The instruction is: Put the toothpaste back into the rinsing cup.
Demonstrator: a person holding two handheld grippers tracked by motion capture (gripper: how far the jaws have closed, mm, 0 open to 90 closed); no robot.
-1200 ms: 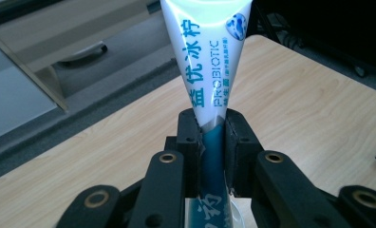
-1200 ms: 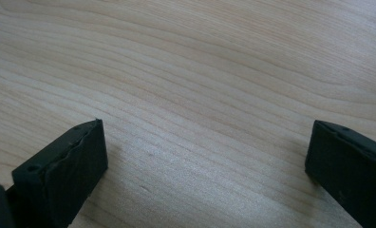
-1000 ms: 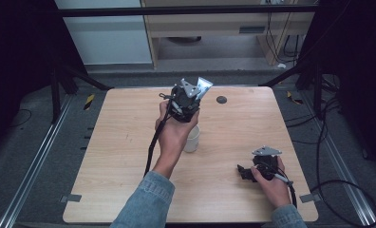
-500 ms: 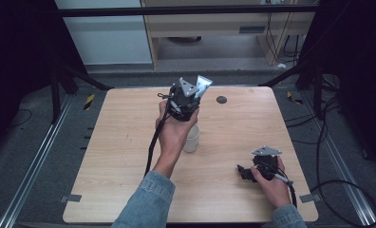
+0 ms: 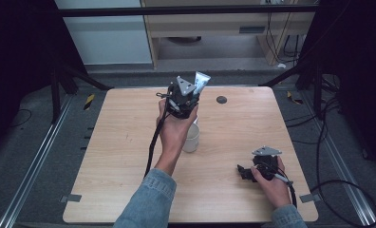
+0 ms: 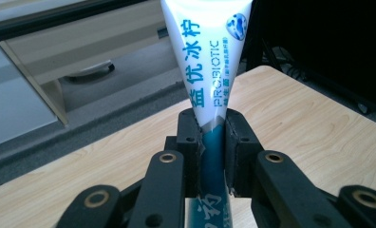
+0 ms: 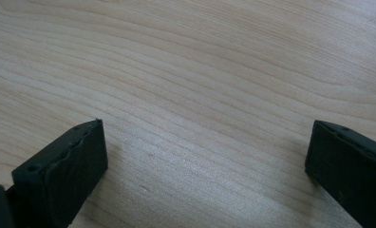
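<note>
Pale wood-grain tabletop (image 5: 129,142) carries everything we see here. Our left gripper (image 6: 212,142) is raised above the table's middle, jaws pressed onto a white-and-teal toothpaste tube (image 6: 207,61) with "PROBIOTIC" print, pinching it near its teal lower part; the tube's flat crimped end points up and away. In the high view that tube (image 5: 201,81) sticks out past the gripper's grey plate. A white cylindrical cup (image 5: 192,137) stands on the table just below our left hand (image 5: 175,130), partly hidden by it. Our right gripper (image 7: 205,156) rests low at the near right of the table, jaws spread wide with bare wood between them. A small dark round disc (image 5: 221,99) sits near the far edge.
</note>
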